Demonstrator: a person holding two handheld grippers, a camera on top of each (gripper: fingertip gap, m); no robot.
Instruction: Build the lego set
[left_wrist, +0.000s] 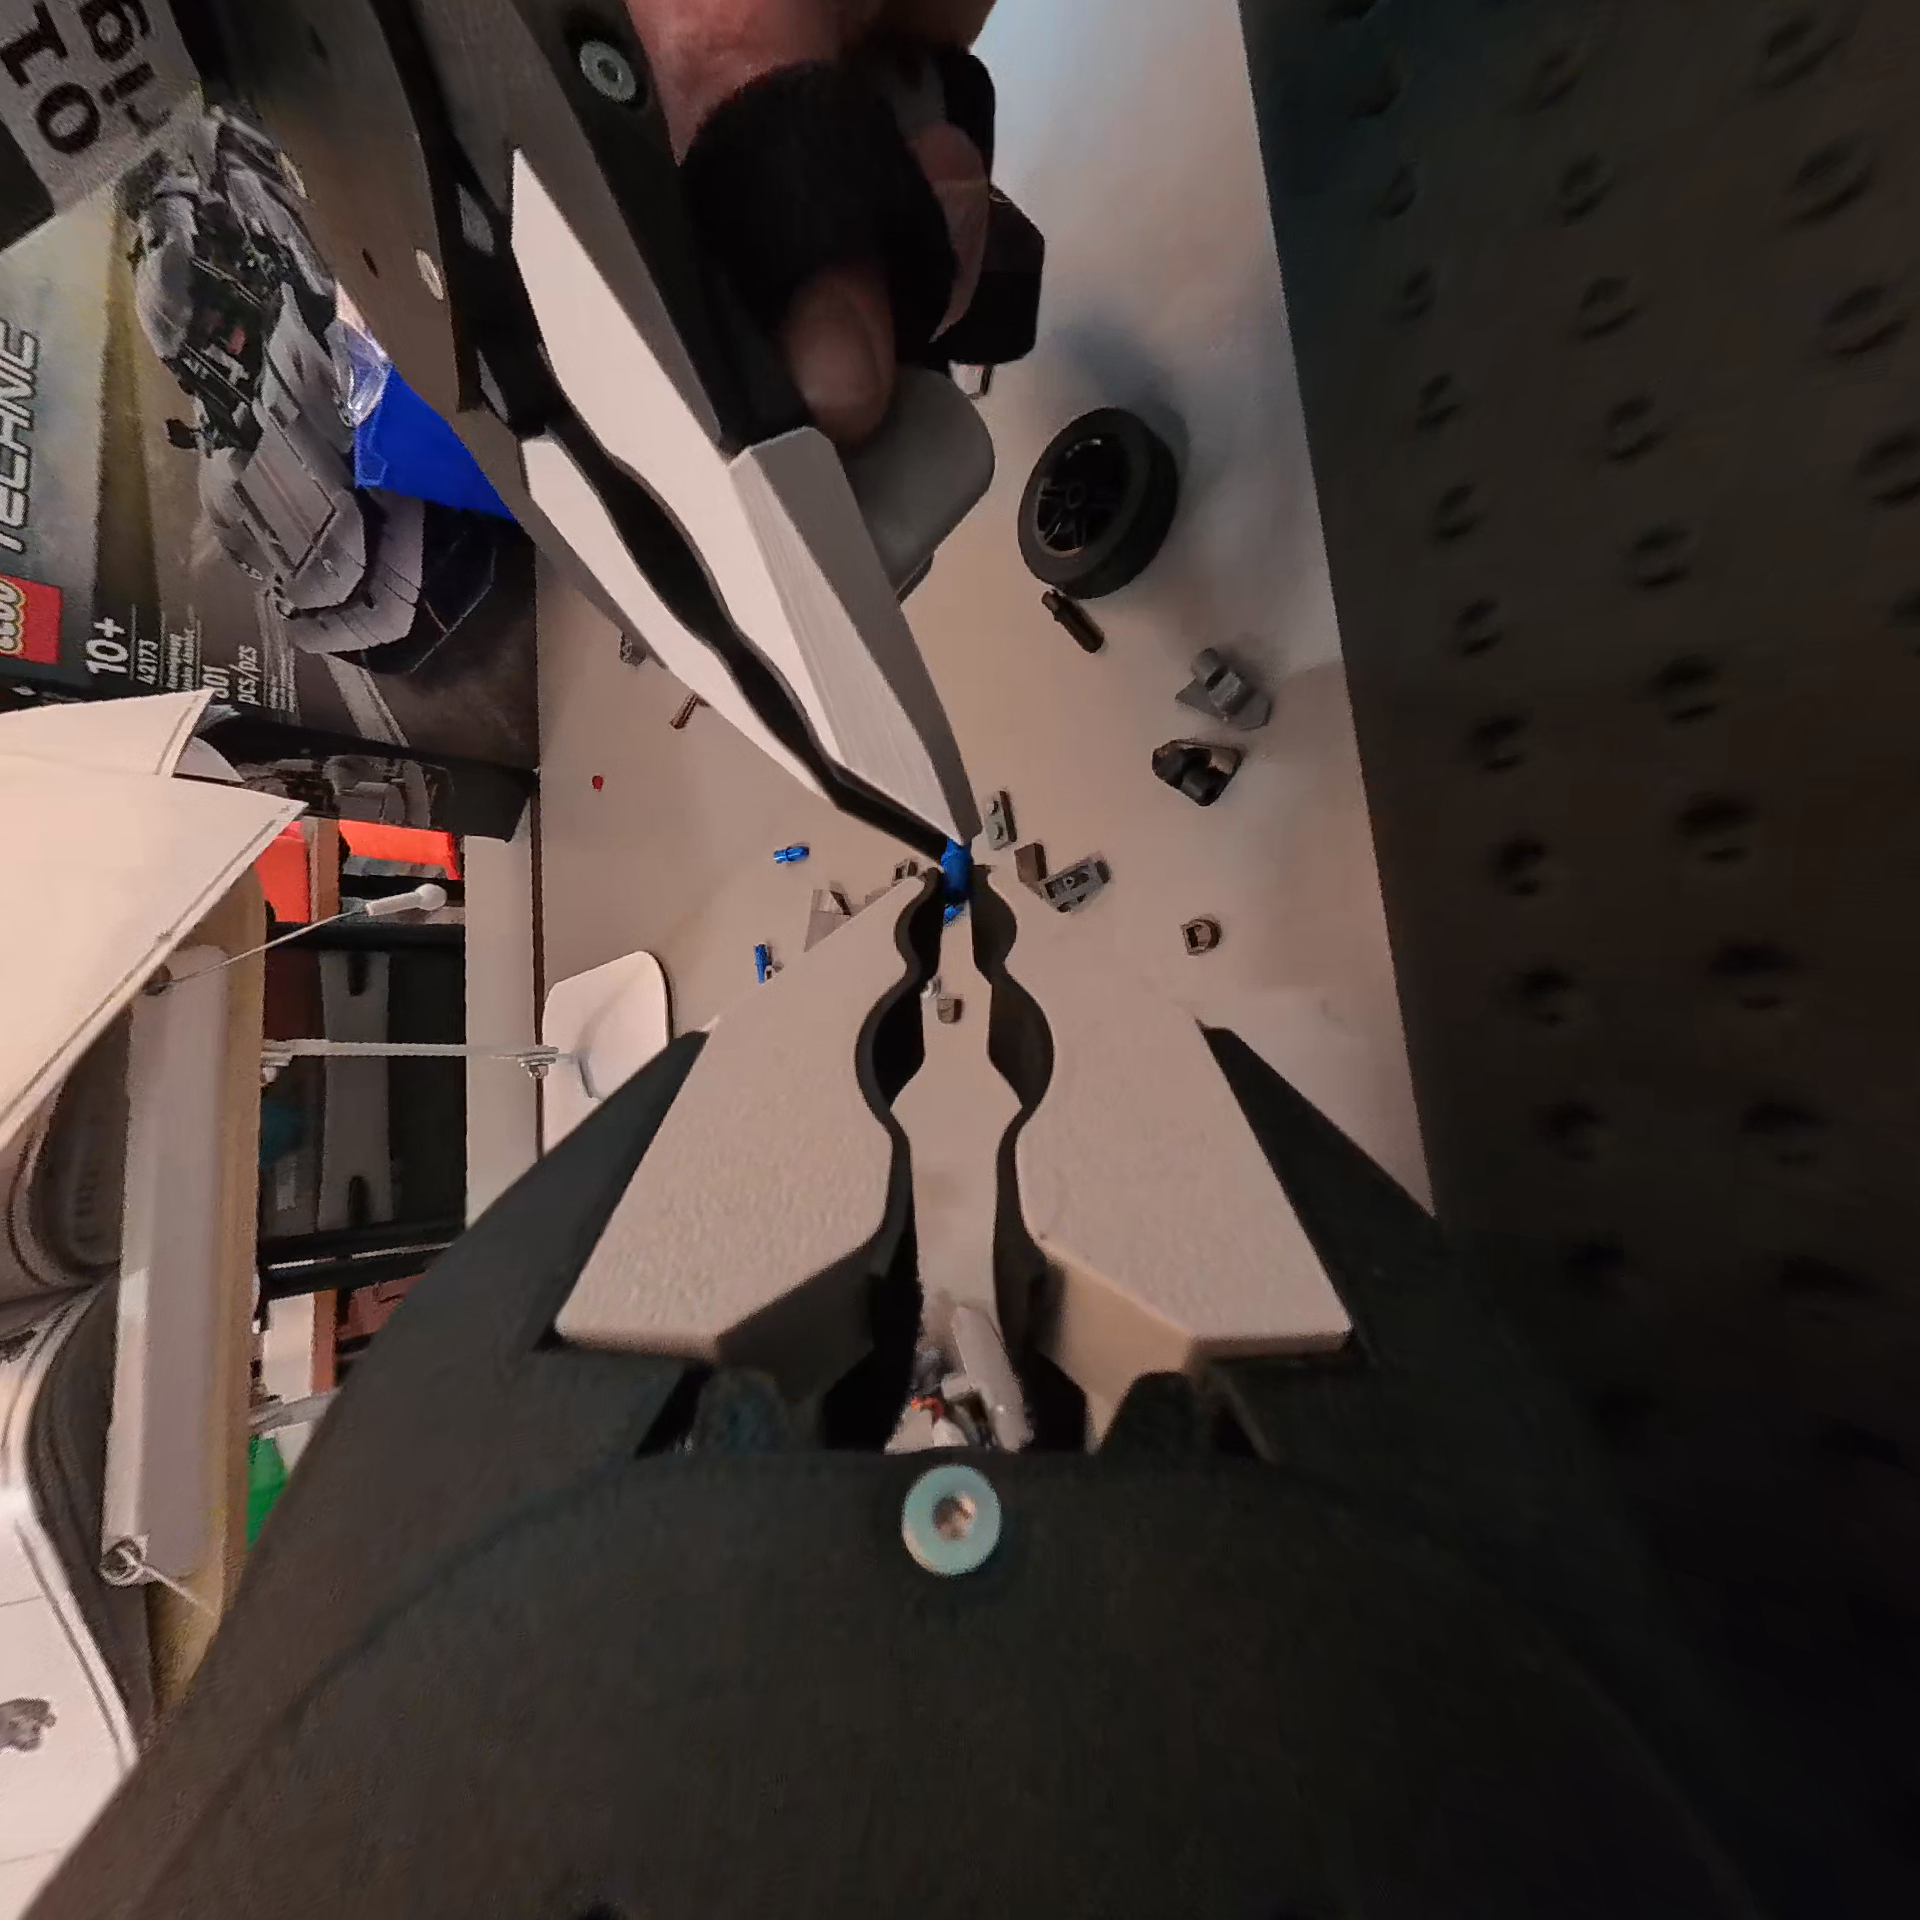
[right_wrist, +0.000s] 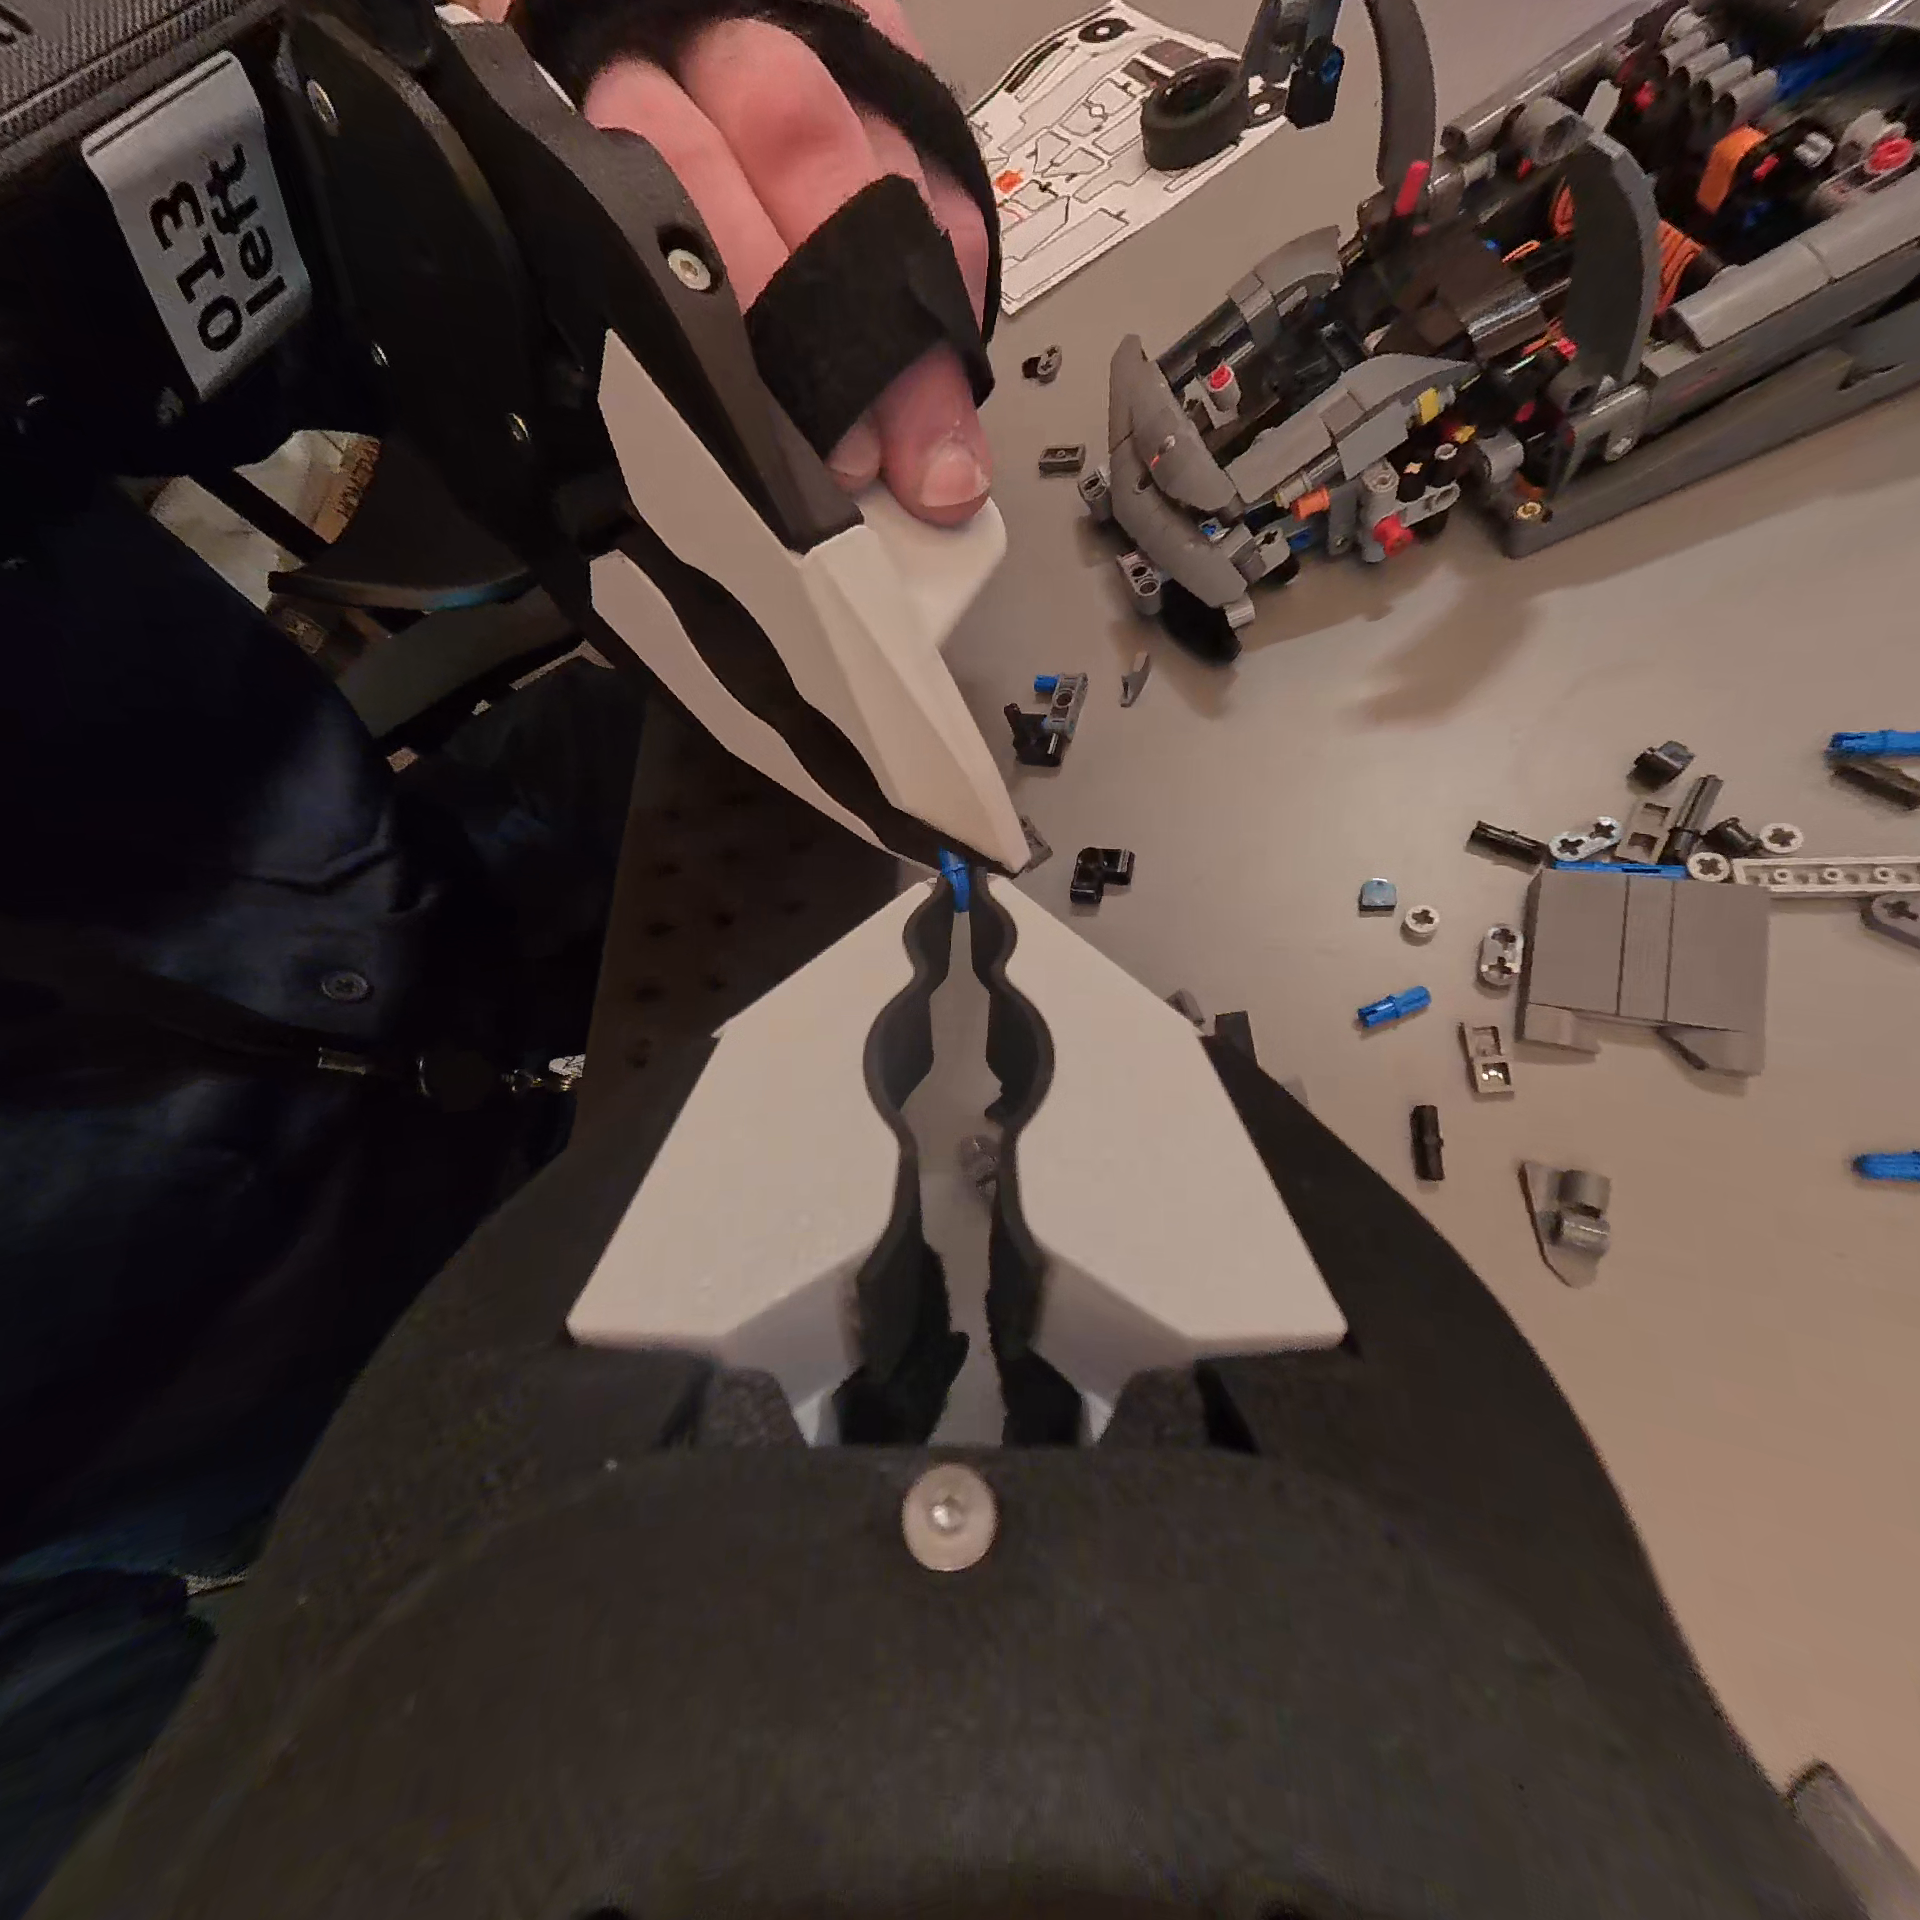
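Observation:
My two grippers meet tip to tip over the table edge, on one small blue pin (left_wrist: 954, 864). In the left wrist view my left gripper (left_wrist: 952, 891) comes up from below, its tips closed on the pin. The right gripper (left_wrist: 956, 834) reaches in from the upper left, held by a hand, and pinches the pin's far end. In the right wrist view my right gripper (right_wrist: 958, 902) is shut on the blue pin (right_wrist: 956, 881), and the left gripper (right_wrist: 987, 854) grips it from above. A small dark part (right_wrist: 1035, 844) sits at the left gripper's tip; I cannot tell whether it is held.
A partly built grey car model (right_wrist: 1455, 395) stands at the back right, with a sticker sheet (right_wrist: 1091, 187) and a tyre (right_wrist: 1195, 109) behind it. Loose pins, connectors and a grey panel (right_wrist: 1642, 966) lie scattered to the right. A wheel (left_wrist: 1101, 499) and the set's box (left_wrist: 260, 468) are nearby. Only a small space, under 4 cm, lies between the two pairs of fingers. My left tips are roughly 15 cm from the partly built grey car model (right_wrist: 1455, 395).

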